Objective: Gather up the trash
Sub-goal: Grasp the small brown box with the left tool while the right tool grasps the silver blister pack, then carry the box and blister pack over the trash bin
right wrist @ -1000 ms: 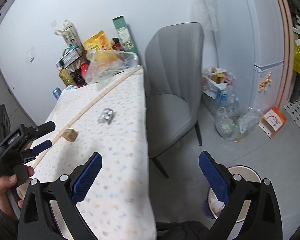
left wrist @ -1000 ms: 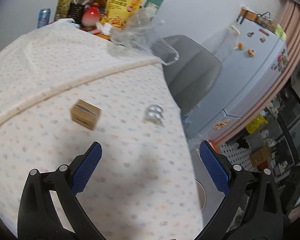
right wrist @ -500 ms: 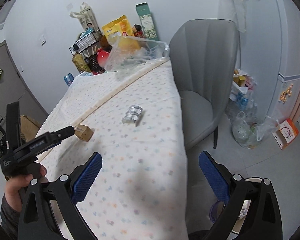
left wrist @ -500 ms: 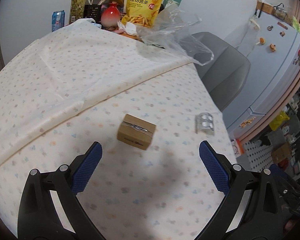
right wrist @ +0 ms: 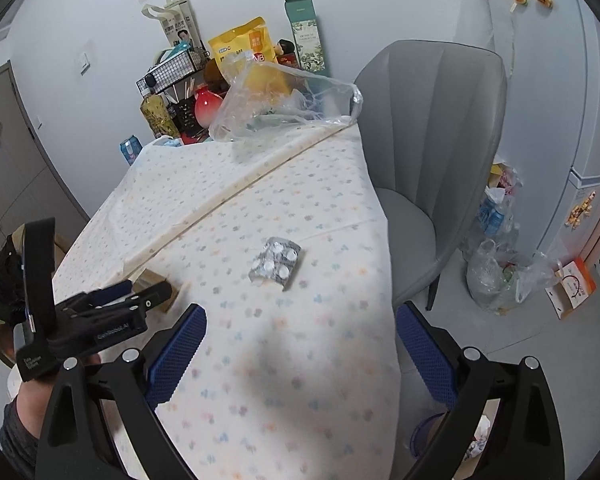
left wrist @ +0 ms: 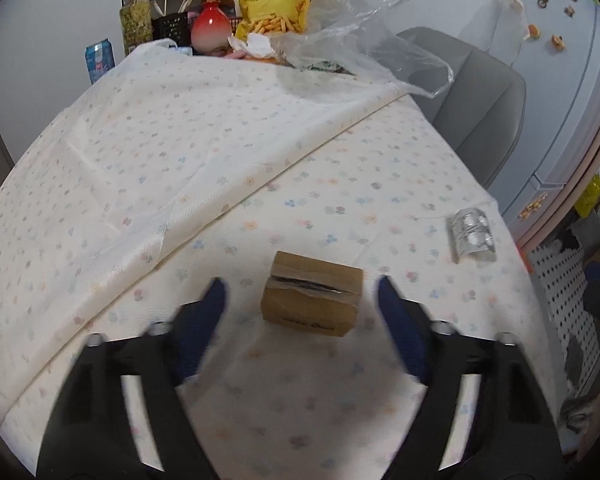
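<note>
A flowered tablecloth (left wrist: 340, 184) covers the table. Your left gripper (left wrist: 300, 300) stands wide open around the small cardboard box (left wrist: 312, 294), gripping nothing. The pill blister pack (right wrist: 277, 263) lies at the box's two o'clock — your right gripper (right wrist: 296, 340) gapes empty.

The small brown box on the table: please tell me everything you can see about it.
The small cardboard box is brown and plain, its top flaps meeting at a dark, roughly torn seam with bits of tape. It rests flat on the flowered tablecloth, slightly turned. The left gripper is open, one blue pad on each side of the box, with a gap on both sides. In the right wrist view the gripper mostly hides it. A pill blister lies apart, to its right.
</note>
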A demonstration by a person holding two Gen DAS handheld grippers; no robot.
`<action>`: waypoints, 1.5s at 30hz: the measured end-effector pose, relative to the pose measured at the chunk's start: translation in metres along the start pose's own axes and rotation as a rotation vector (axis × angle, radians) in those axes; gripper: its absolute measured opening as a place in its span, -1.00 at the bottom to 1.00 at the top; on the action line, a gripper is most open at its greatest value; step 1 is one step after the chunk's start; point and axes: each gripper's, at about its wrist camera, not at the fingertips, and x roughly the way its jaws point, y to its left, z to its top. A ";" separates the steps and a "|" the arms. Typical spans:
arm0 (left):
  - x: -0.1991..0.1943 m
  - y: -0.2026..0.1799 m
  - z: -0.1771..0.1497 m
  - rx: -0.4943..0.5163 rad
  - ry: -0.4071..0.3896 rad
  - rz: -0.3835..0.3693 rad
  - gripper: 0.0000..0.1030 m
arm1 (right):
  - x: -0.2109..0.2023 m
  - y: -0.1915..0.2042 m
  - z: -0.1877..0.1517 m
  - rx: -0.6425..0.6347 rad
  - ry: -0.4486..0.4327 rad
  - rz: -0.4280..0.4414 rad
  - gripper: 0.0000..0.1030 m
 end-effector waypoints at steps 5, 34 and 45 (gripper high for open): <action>-0.009 0.013 0.007 -0.037 0.003 -0.010 -0.08 | 0.028 0.007 0.010 0.023 0.046 0.027 0.78; -0.079 0.012 -0.034 -0.219 -0.116 -0.037 -0.08 | -0.001 0.002 -0.020 0.081 0.093 0.095 -0.44; -0.096 -0.057 -0.049 -0.141 -0.128 -0.169 -0.08 | -0.073 -0.049 -0.050 0.129 0.010 0.062 -0.42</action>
